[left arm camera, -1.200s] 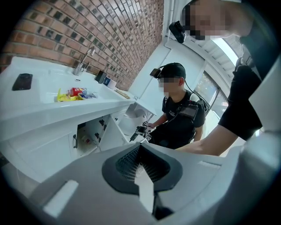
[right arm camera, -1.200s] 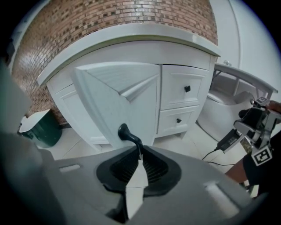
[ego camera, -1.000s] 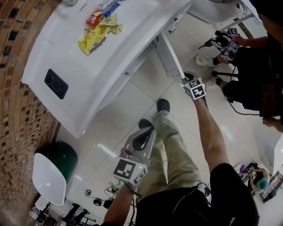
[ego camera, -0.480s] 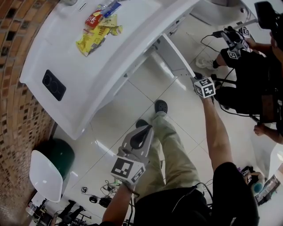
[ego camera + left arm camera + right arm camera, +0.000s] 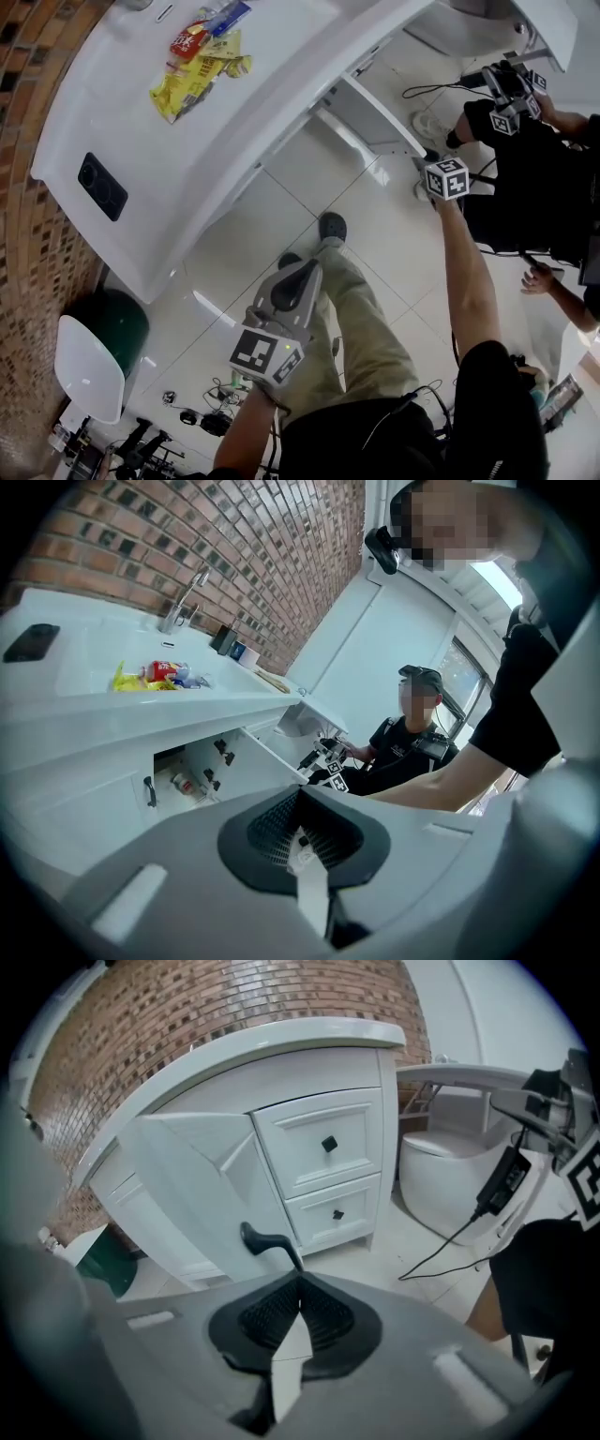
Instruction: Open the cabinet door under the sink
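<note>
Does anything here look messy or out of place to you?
Yes: crumpled snack packets lie loose on the white counter, which looks untidy for a washstand. The cabinet door stands wide open, but that seems deliberate: the right gripper is shut on its black handle.

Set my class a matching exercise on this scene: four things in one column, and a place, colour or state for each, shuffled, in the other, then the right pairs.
Things
1. cabinet door
2. drawers
3. snack packets
4. bin

Descriptions
A. dark green
B. swung open
C. shut
D. lying on the countertop

Pairs: 1-B, 2-C, 3-D, 4-A
</note>
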Tool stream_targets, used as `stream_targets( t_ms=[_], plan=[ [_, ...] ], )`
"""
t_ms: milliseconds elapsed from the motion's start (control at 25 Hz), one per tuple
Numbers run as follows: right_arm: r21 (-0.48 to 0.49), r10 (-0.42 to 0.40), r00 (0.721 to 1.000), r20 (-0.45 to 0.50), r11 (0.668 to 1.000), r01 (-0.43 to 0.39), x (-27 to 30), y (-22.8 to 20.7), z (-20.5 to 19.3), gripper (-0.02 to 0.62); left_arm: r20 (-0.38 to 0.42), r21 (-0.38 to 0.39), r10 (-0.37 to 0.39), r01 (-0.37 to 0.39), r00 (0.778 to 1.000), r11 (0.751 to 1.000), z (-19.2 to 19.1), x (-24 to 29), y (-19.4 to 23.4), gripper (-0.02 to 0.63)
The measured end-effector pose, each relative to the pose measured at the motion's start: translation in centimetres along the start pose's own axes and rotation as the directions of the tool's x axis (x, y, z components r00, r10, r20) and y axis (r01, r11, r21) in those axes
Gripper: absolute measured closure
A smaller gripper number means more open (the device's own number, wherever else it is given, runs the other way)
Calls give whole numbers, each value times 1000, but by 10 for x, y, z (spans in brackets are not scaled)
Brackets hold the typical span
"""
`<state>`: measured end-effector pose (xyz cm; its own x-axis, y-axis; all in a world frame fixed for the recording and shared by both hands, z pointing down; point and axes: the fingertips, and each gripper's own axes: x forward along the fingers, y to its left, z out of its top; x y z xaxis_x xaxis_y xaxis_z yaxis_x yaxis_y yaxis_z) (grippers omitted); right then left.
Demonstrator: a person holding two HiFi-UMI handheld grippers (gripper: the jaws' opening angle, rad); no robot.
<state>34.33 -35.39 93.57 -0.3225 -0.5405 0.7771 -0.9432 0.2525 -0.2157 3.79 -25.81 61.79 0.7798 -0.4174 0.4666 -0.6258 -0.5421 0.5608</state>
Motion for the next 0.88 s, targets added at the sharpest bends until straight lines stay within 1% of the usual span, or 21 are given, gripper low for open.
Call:
stream_targets(
  t_ms=[120, 280, 360, 480, 560, 680, 760, 880],
  plan=[
    [16, 1, 1000, 10, 1000, -2, -1, 2, -2, 603, 3, 7, -2, 2, 1000, 1000, 5, 6, 1, 591],
    [110, -21, 997, 79, 994, 13, -12, 4, 3, 603, 8, 35, -10, 9, 1000, 999, 11, 6, -1, 591],
    [130, -31, 995, 100, 991, 17, -23, 9, 5, 604, 14, 43, -11, 10, 1000, 999, 14, 3, -1, 591],
    [125, -18, 993, 119, 992, 3, -48, 30, 3, 604, 30, 51, -15, 13, 999, 999, 14, -8, -3, 591],
    [114, 29, 990, 141, 992, -45, -69, 58, 4, 604, 46, 59, -14, 11, 999, 998, 16, -20, -7, 591],
    [55, 140, 975, 171, 987, -151, -109, 126, 7, 604, 70, 64, -11, 7, 997, 998, 15, -49, -14, 591],
    [-31, 206, 965, 160, 979, -204, -139, 177, 10, 604, 80, 57, -13, 8, 997, 998, 7, -71, -18, 591],
    [-188, 277, 952, 128, 950, -251, -185, 240, 21, 604, 98, 76, -15, 7, 995, 997, 5, -104, -26, 591]
  ],
)
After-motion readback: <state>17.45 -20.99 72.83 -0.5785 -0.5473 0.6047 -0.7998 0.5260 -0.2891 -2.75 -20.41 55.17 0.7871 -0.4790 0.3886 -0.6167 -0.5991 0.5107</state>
